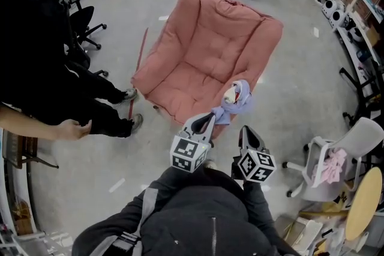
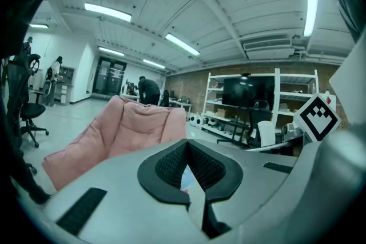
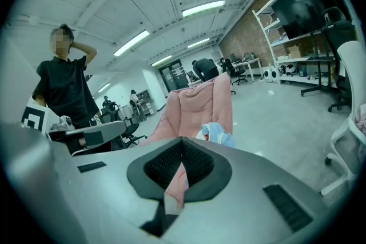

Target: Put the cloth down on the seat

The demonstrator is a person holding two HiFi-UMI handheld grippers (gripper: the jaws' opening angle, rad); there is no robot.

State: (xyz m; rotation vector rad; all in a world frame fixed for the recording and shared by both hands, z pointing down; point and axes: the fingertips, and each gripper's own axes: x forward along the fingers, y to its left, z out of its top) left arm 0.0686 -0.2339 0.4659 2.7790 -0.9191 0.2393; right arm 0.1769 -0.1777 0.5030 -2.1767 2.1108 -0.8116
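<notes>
The pink cushioned seat [image 1: 204, 51] stands on the grey floor ahead of me. A light blue and white cloth [image 1: 236, 99] lies bunched on its front right edge. My left gripper [image 1: 209, 119] hovers just short of the cloth's near end, jaws shut. My right gripper [image 1: 247, 130] hangs beside it, a little nearer to me, also shut and apart from the cloth. In the right gripper view the cloth [image 3: 216, 133] rests on the seat [image 3: 194, 106] beyond the closed pads [image 3: 171, 166]. In the left gripper view only a sliver of cloth [image 2: 186, 179] shows in the gap below the shut jaws.
A person in black [image 1: 60, 93] stands at the left, close to the seat. A black office chair [image 1: 84, 21] is behind them. A white chair with a pink item [image 1: 342, 156] and a round wooden table [image 1: 363, 201] stand at the right. A red rod [image 1: 139, 63] lies left of the seat.
</notes>
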